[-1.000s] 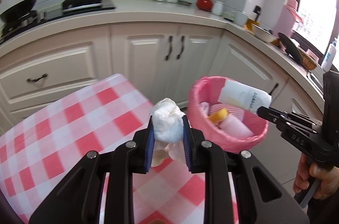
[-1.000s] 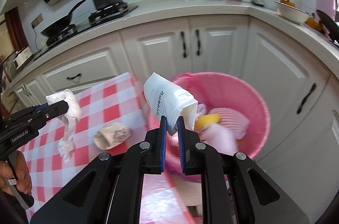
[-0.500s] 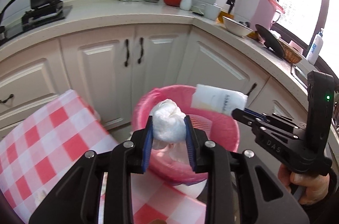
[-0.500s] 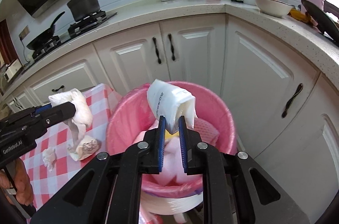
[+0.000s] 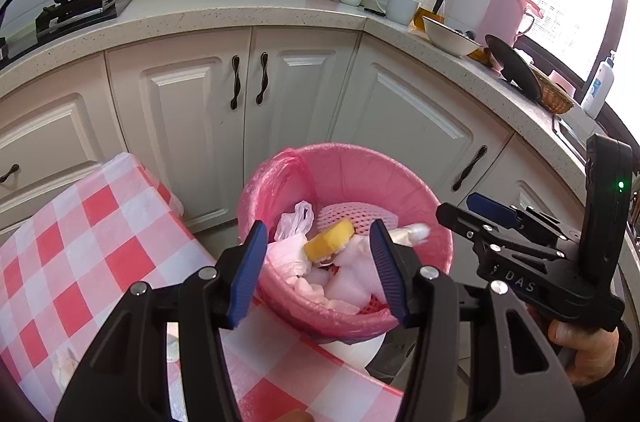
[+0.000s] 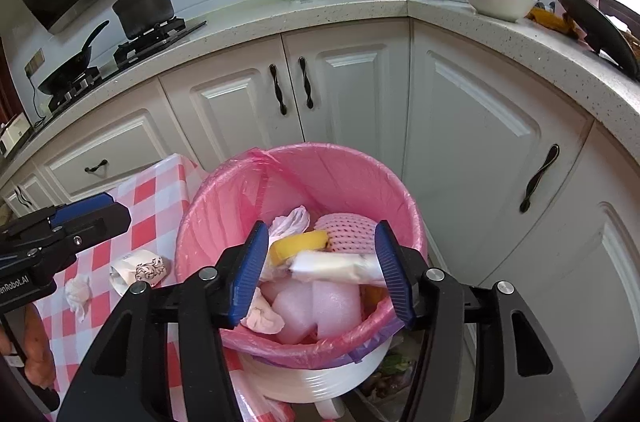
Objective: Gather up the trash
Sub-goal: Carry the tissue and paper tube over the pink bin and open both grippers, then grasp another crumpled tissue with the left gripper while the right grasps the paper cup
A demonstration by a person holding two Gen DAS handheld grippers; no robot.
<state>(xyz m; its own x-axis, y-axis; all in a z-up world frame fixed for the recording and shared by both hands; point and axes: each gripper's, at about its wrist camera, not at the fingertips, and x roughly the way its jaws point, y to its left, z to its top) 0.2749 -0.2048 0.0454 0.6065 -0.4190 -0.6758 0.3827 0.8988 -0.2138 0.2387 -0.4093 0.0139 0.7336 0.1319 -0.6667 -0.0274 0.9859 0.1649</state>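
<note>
A white bin lined with a pink bag stands beside the checked table and holds mixed trash. My left gripper is open and empty above the bin's near rim. My right gripper is open over the bin; the white packet lies blurred between its pads, loose on the pile. It also shows in the left wrist view. The white tissue wad lies in the bin. A yellow sponge and pink foam net lie inside too.
The red-and-white checked table sits left of the bin, with a patterned paper cup and a crumpled tissue on it. White kitchen cabinets stand behind the bin. The counter carries pots, bowls and cups.
Both grippers moved over the bin and opened. The left let go of the tissue wad and the right let go of the white packet; both items dropped into the bin.
</note>
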